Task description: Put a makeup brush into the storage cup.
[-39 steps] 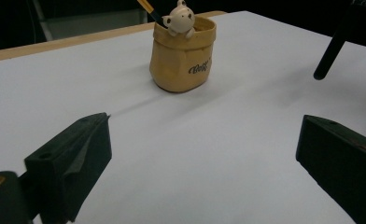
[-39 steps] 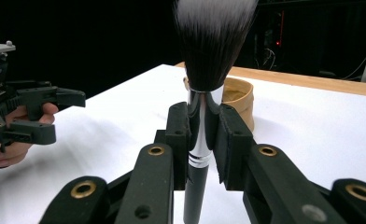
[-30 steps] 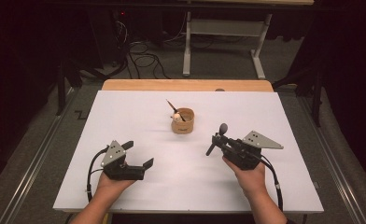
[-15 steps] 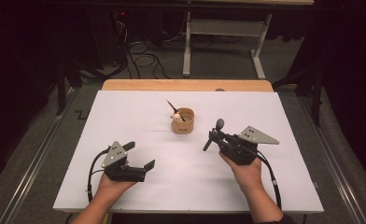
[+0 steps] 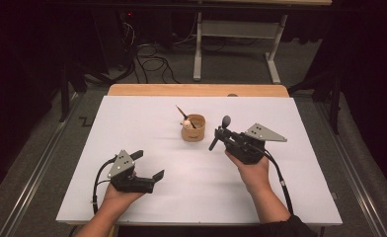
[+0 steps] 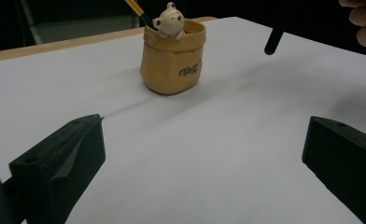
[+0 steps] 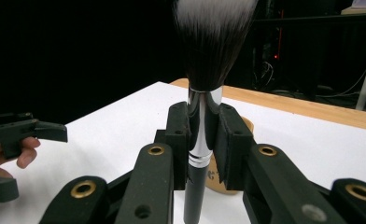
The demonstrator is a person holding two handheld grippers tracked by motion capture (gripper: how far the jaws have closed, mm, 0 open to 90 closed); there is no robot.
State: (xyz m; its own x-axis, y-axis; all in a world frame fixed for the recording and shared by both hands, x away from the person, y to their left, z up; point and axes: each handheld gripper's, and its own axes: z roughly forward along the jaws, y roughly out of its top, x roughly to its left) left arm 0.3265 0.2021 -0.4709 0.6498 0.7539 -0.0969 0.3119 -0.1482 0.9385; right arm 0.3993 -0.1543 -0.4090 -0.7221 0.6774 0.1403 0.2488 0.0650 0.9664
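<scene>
My right gripper (image 5: 220, 134) is shut on a makeup brush (image 5: 219, 133), which it holds tilted above the table just right of a tan pouch-shaped cup (image 5: 194, 129). In the right gripper view the pads clamp the brush's silver ferrule (image 7: 200, 122), with the dark, white-tipped bristles (image 7: 214, 37) above. The cup (image 6: 172, 60) holds a small bear figure (image 6: 169, 21) and a pencil (image 6: 137, 9). My left gripper (image 5: 148, 165) rests open on the white table near the front left, with nothing between its fingers (image 6: 62, 154). The brush's handle end (image 6: 274, 39) hangs at the upper right of the left gripper view.
A white sheet (image 5: 132, 123) covers the table, and a wooden edge (image 5: 196, 90) shows along the far side. Beyond it are a dark floor with cables (image 5: 147, 54) and a white stand (image 5: 236, 34).
The right gripper has carried the brush left and a little up, closer to the cup. The left gripper has stayed where it was.
</scene>
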